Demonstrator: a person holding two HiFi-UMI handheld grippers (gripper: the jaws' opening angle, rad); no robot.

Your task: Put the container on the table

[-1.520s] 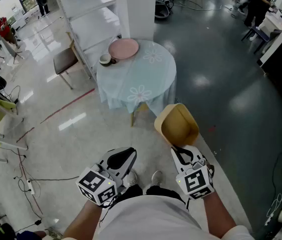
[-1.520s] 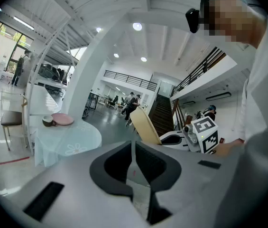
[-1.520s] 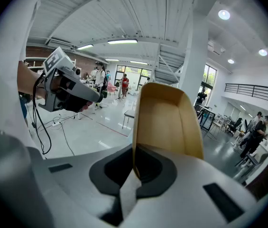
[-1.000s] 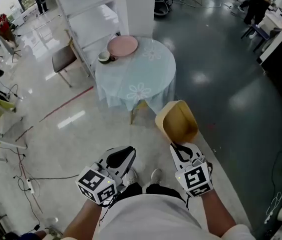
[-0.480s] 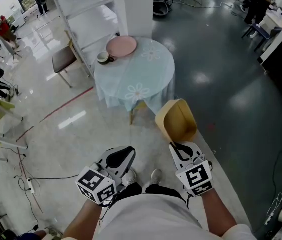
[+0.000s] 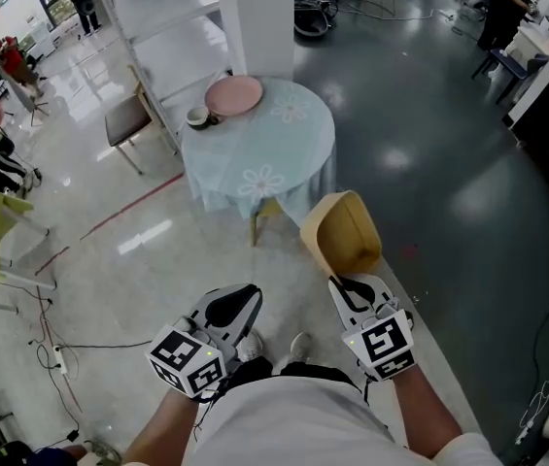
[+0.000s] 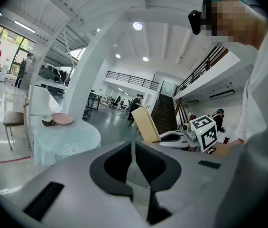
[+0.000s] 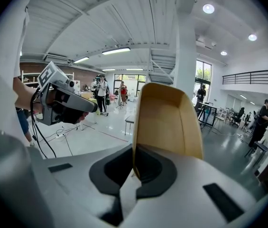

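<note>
Right gripper (image 8: 134, 169) has its jaws pinched on one thin side wall of the tan container (image 8: 169, 120), so the whole thing sticks out past the jaws. Its hollow side is turned up toward the head camera. Left gripper (image 7: 133, 165) has its jaws closed together with nothing between them, and it hangs next to the right one, close to the person's body.

So the container is up in the air in front of the person, well short of the round table (image 6: 289, 158), over the floor (image 6: 206, 260).

What I'd worry about: it's a one-wall pinch on something that looks light and a bit bendy. A quick swing, or a knock against the table edge on the way in, could make it pivot in the jaws or pop loose. The tablecloth (image 6: 264, 184) also drapes over the rim and hides where the top really ends. Set down too near the edge, the container could tip off.

Room-wise it looks fine to me. The near and right parts of the tabletop are bare. The pink plate (image 6: 234, 94) and a small cup (image 6: 197, 116) sit together at the far-left edge, near the white pillar (image 6: 255, 17). A chair (image 6: 126, 116) stands off to the left, well apart from a straight walk-up.
</note>
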